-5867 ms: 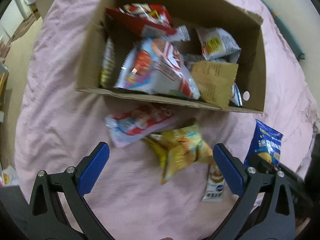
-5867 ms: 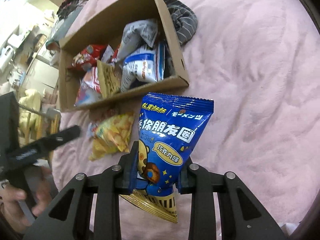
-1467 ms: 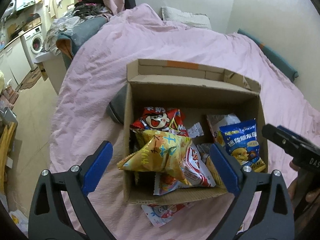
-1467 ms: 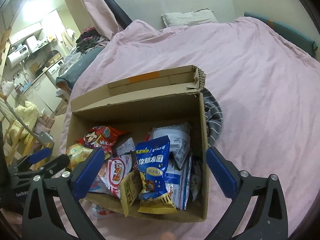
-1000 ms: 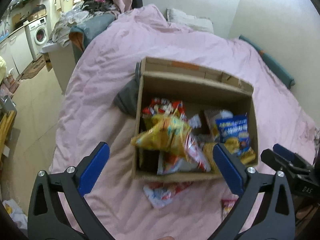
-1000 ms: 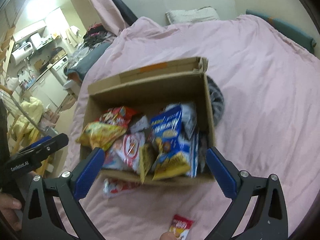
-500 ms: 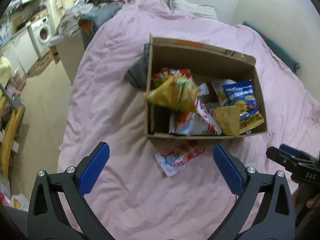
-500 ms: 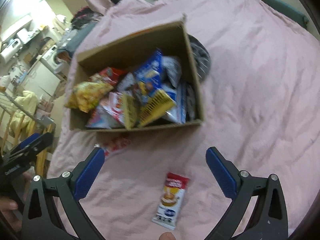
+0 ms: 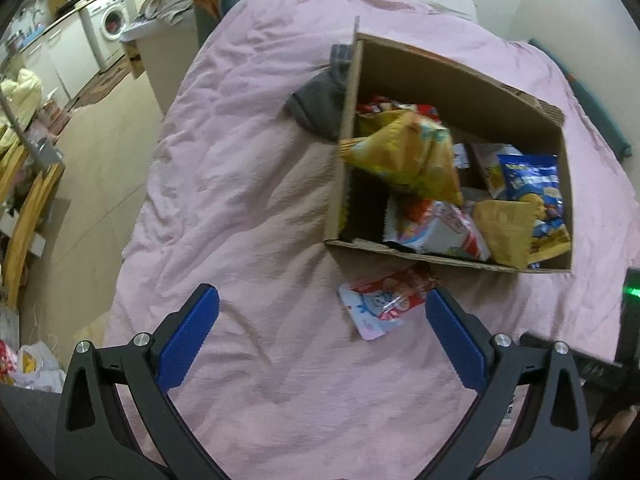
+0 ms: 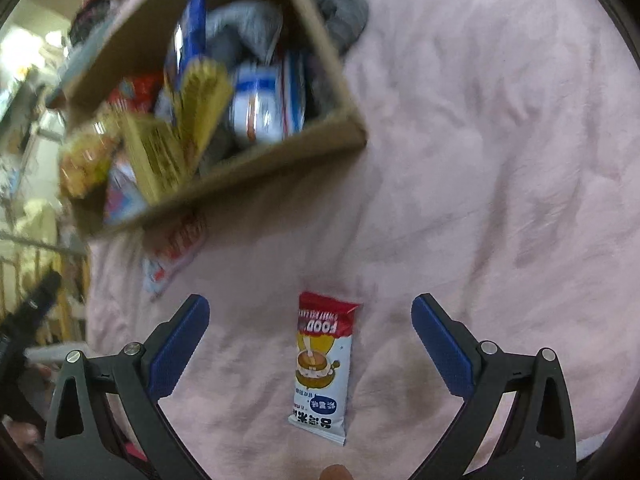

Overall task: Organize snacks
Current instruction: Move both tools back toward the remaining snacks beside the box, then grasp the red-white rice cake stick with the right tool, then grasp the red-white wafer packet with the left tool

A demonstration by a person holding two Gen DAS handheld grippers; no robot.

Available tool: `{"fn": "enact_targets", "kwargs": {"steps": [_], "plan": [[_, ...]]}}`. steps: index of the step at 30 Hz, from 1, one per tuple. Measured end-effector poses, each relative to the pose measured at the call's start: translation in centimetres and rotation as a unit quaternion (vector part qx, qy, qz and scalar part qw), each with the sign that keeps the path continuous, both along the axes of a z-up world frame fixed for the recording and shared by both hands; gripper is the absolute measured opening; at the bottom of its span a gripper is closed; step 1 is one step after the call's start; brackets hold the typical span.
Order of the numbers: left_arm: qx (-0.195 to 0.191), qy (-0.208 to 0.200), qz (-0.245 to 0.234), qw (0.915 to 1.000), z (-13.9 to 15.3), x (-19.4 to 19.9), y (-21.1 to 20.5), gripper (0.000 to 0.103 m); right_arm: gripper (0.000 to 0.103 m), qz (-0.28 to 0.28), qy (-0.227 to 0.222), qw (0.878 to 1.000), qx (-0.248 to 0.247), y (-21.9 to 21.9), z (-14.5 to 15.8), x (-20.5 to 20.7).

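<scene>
Cardboard box [image 9: 460,76] of crinkly packets, flat sachet [image 10: 322,364] on rumpled pink quilt [image 10: 500,160], both tools spread wide, empty.

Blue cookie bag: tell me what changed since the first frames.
The right gripper let go of the blue cookie bag, which now stands in the cardboard box, as does the yellow chip bag. Both grippers are open and empty. The red-and-white packet still lies before the box.

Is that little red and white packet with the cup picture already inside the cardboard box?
No, the red and white packet lies flat on the pink blanket, outside the cardboard box, between the open right gripper fingers.
</scene>
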State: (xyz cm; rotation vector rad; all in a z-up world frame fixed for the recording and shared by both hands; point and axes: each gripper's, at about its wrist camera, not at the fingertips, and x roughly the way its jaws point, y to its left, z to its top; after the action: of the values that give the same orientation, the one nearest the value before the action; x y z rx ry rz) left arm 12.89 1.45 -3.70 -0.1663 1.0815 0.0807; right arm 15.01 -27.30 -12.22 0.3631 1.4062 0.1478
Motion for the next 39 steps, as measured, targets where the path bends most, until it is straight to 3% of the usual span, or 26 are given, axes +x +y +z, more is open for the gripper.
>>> {"fn": "enact_targets", "kwargs": {"steps": [4,9,12,13,14,15,16,19,25,29,33,36,39], "plan": [[-0.012,0.015,0.012,0.9997,-0.6,0.2,1.0,0.102,0.102,0.058,0.048,0.997,-0.033,2.7,-2.5,-0.9],[-0.005,0.041,0.002,0.9991,-1.7,0.7,0.9,0.102,0.073,0.12,0.036,0.984,-0.127,4.6,-3.2,-1.7],[-0.001,0.063,-0.016,0.9979,-2.9,1.1,0.2,0.102,0.062,0.147,0.02,0.977,-0.156,5.2,-3.1,-2.2],[0.004,0.071,-0.026,0.9971,-3.4,1.3,-0.3,0.102,0.059,0.15,0.018,0.976,-0.157,5.2,-3.0,-2.4],[0.011,0.082,-0.045,0.9956,-4.1,1.5,-1.1,0.102,0.046,0.153,0.012,0.975,-0.158,5.3,-2.8,-2.6],[0.014,0.086,-0.054,0.9947,-4.4,1.6,-1.4,0.102,0.039,0.153,0.007,0.976,-0.158,5.3,-2.5,-2.8],[0.017,0.09,-0.067,0.9936,-4.8,1.7,-2.1,0.102,0.037,0.151,0.003,0.977,-0.15,5.2,-2.3,-2.8],[0.044,0.1,-0.122,0.9865,-6.0,2.3,-4.6,0.102,0.035,0.137,-0.015,0.984,-0.115,4.5,-1.2,-2.8],[0.105,0.109,-0.243,0.9581,-7.9,3.8,-9.8,0.101,0.035,0.11,-0.046,0.99,-0.071,3.2,1.1,-2.5],[0.12,0.149,-0.286,0.9388,-10.6,4.9,-11.3,0.072,0.035,0.101,-0.056,0.992,-0.057,2.3,1.9,-2.3],[0.113,0.144,-0.285,0.9408,-11.0,5.7,-11.4,0.069,0.035,0.099,-0.06,0.992,-0.051,1.4,2.6,-1.5],[0.097,0.144,-0.289,0.9415,-11.0,6.0,-11.4,0.049,0.035,0.102,-0.067,0.991,-0.052,1.3,3.2,-1.1],[0.105,0.13,-0.309,0.9365,-10.3,5.8,-12.2,0.031,0.035,0.102,-0.068,0.991,-0.048,1.5,3.4,-1.0]]}}
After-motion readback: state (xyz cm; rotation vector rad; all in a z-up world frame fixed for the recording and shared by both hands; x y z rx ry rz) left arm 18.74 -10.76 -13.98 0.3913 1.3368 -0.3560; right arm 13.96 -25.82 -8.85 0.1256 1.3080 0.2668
